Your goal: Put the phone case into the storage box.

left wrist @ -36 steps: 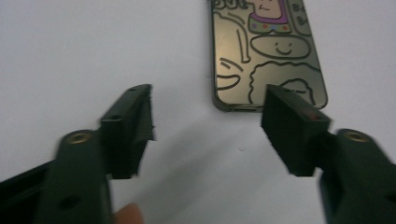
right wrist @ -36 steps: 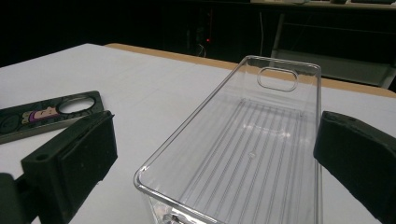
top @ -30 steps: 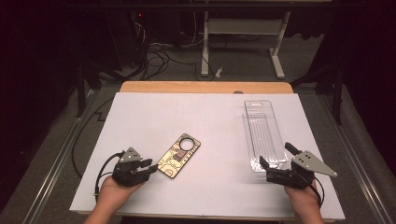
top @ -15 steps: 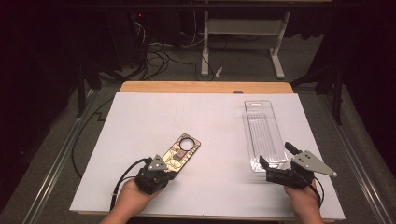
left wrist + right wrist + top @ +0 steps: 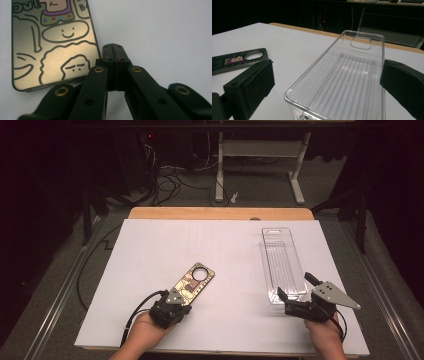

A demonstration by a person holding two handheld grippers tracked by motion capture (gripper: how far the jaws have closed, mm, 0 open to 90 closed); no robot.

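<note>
Since earlier, left gripper slid to phone case's near end, jaws just shut, empty; case's long axis runs up-right, away from it; right gripper wide at clear bin.

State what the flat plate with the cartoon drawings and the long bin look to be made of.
Plate: likely polished metal or mirrored plastic; it has a gold sheen with soft reflections, black printed outlines and a thin dark edge.
Bin: clear rigid plastic, glossy; the table shows through its walls, and it has moulded ribs on the floor and a rounded rim.
</note>
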